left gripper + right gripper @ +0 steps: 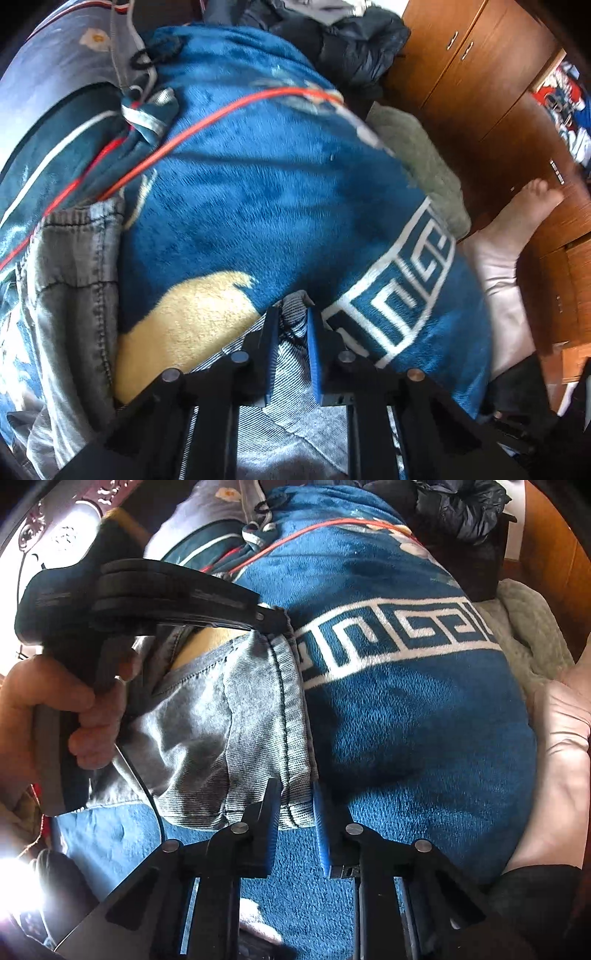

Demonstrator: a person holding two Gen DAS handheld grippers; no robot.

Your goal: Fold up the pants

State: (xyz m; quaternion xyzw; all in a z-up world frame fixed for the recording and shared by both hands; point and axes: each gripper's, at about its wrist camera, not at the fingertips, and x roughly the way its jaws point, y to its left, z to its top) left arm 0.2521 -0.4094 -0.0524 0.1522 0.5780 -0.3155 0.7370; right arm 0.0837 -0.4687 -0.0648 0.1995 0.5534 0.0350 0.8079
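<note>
Grey denim pants [229, 731] lie on a blue fleece blanket [406, 720]. My left gripper [293, 317] is shut on a corner of the pants [291, 321], and more of the pants [74, 280] lies at the left of that view. In the right wrist view the left gripper [277, 622] pinches the far hem corner. My right gripper [297, 805] is shut on the near hem corner of the same leg. Both hold the hem edge just above the blanket.
The blanket [258, 203] covers a bed and has a white lettered band [388, 635]. A red cord [221, 114] runs across it. Dark clothing [351, 44] is piled at the far end. Wooden cabinets [480, 74] stand on the right. A bare foot [524, 210] is by the bed's edge.
</note>
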